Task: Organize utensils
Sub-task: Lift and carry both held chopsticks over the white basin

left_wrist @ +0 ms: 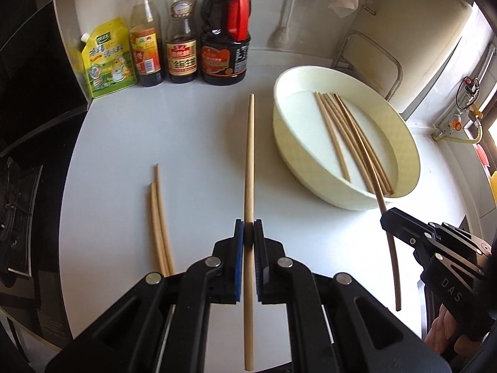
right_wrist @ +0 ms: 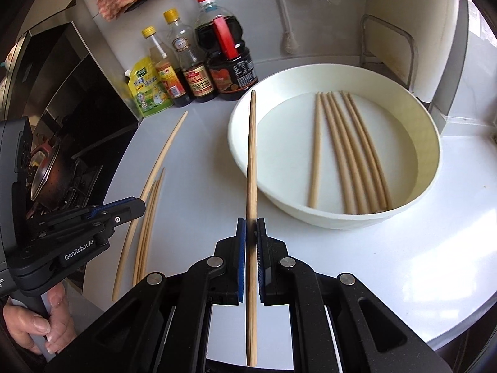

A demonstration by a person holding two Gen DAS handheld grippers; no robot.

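My left gripper (left_wrist: 248, 233) is shut on a wooden chopstick (left_wrist: 249, 155) that points straight ahead above the white counter. My right gripper (right_wrist: 251, 230) is shut on another wooden chopstick (right_wrist: 251, 161), its tip over the near rim of the white basin (right_wrist: 433, 143). Several chopsticks (right_wrist: 351, 155) lie side by side inside the basin (left_wrist: 289, 130). In the left wrist view the right gripper (left_wrist: 388, 217) holds its chopstick (left_wrist: 392, 248) at the basin's near edge. Two loose chopsticks (left_wrist: 160, 227) lie on the counter to the left; they also show in the right wrist view (right_wrist: 148, 223).
Three sauce bottles (left_wrist: 183, 31) and a yellow pouch (left_wrist: 107, 59) stand at the back of the counter (left_wrist: 186, 143). A black stove with a pan (right_wrist: 46, 174) lies off the counter's left edge. A wall corner with gas fittings (left_wrist: 466, 115) is at the right.
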